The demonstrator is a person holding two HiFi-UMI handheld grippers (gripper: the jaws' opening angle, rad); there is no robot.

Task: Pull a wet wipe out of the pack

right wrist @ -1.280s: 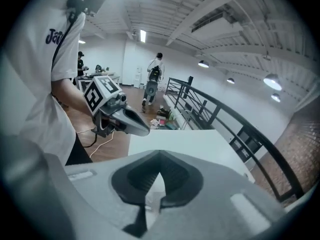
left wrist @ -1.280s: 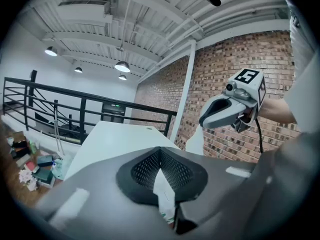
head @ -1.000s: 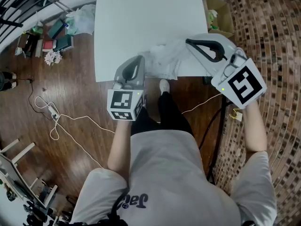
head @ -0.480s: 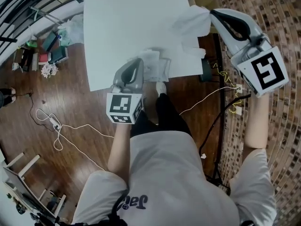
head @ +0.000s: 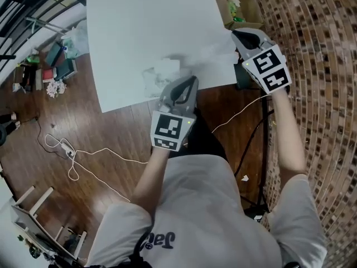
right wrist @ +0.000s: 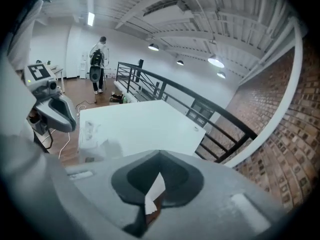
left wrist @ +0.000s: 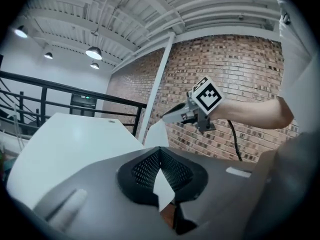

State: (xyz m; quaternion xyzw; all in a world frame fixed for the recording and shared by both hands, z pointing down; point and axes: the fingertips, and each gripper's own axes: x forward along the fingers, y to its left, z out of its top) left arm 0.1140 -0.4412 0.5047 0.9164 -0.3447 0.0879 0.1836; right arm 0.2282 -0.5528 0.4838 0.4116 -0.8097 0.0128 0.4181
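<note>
The wet wipe pack [head: 160,72] lies crumpled on the white table [head: 145,21] near its front edge; it also shows in the right gripper view as the pack [right wrist: 91,130]. My left gripper [head: 188,82] hangs just off that edge, to the right of the pack, jaws shut with nothing seen held. My right gripper [head: 236,36] is over the table's right front corner, shut on a white wet wipe [head: 215,52] that trails blurred to its left. In the left gripper view the wipe [left wrist: 157,132] hangs under the right gripper [left wrist: 168,117].
A cardboard box [head: 240,5] with small items stands on the floor beyond the table's right side. Cables [head: 83,149] run over the wooden floor at left, near clutter [head: 53,63]. A railing [right wrist: 165,91] runs behind the table. A person [right wrist: 98,64] stands far off.
My right gripper has come down from high up to the table's right front corner with the wipe. My left gripper has slid right, off the pack.
</note>
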